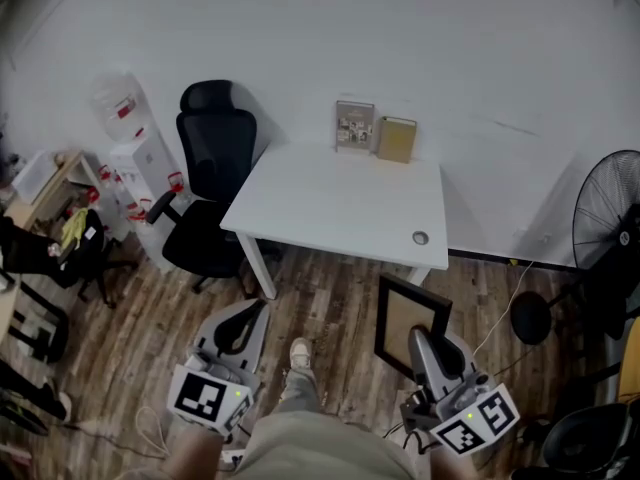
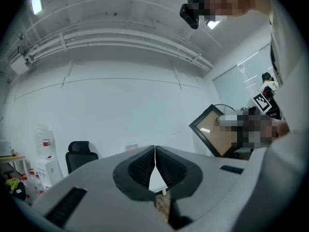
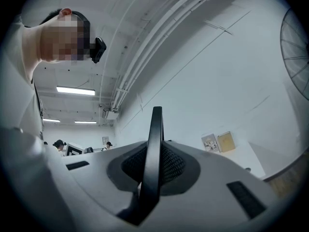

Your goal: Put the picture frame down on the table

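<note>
A black picture frame (image 1: 410,326) with a brown backing hangs upright over the wooden floor, short of the white table (image 1: 340,208). My right gripper (image 1: 420,343) is shut on its lower edge; in the right gripper view the frame's thin black edge (image 3: 153,158) stands clamped between the jaws. My left gripper (image 1: 240,330) is shut and holds nothing, low on the left over the floor. In the left gripper view its jaws meet at the middle (image 2: 154,164), and the picture frame (image 2: 215,134) shows off to the right.
Two small frames (image 1: 354,126) (image 1: 396,139) lean on the wall at the table's back edge. A small round object (image 1: 420,238) lies near its front right corner. A black office chair (image 1: 205,183) and water dispenser (image 1: 135,158) stand left; a fan (image 1: 610,218) stands right.
</note>
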The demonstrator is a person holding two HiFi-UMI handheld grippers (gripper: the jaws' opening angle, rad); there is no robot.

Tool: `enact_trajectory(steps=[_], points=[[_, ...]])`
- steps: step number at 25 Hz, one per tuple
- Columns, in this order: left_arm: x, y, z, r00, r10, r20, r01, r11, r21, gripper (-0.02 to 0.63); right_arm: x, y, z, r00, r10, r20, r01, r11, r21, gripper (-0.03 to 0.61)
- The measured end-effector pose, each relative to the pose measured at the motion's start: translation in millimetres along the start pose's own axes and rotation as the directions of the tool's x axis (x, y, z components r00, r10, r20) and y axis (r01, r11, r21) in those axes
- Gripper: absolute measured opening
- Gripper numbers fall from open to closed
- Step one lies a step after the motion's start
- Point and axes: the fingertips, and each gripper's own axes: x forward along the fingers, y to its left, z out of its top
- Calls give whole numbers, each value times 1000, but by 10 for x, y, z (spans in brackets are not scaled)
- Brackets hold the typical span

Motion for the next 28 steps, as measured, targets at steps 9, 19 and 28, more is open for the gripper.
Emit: enact_trajectory(steps=[9, 19, 28], points=[[305, 215, -101, 1000, -13, 17, 13, 1000, 5, 25, 338, -234, -119, 1000, -15, -10, 15, 999, 44, 57], [857, 701, -623, 996, -7, -83, 3, 998, -59, 25, 1011, -655, -515, 997, -27, -77, 32, 997, 65, 55], [1599, 1331, -1195, 977, -69, -202, 42, 990, -136, 25, 2062, -1178, -1067, 983, -44, -181, 83, 974, 212, 57]])
